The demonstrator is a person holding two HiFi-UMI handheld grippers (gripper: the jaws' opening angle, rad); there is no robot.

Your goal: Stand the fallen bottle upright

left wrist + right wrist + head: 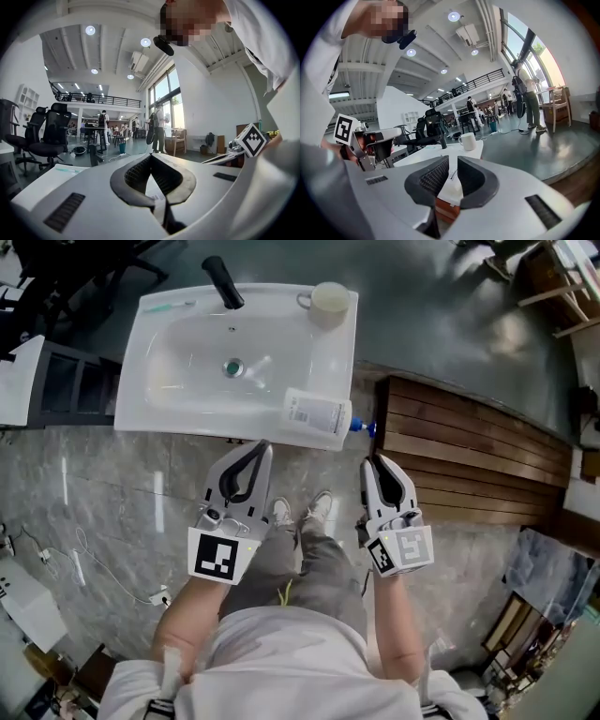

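A white bottle (317, 412) with a blue cap (362, 427) lies on its side on the front right rim of the white sink (141, 413). My left gripper (264, 449) hovers just in front of the sink edge, below the bottle's left end, with its fingertips together and nothing held. My right gripper (371, 464) hangs over the floor just below the blue cap, shut and empty. In the left gripper view the jaws (151, 156) meet at the tips, with the bottle's label (154, 191) showing behind them. The right gripper (453, 160) looks along the sink's rim toward a mug (468, 140).
A black tap (223, 282), a cream mug (329, 303) and a toothbrush (169, 306) stand at the sink's far edge. A wooden platform (469, 451) lies to the right. Cables (84, 563) trail on the marble floor at left. The person's shoes (300, 512) are between the grippers.
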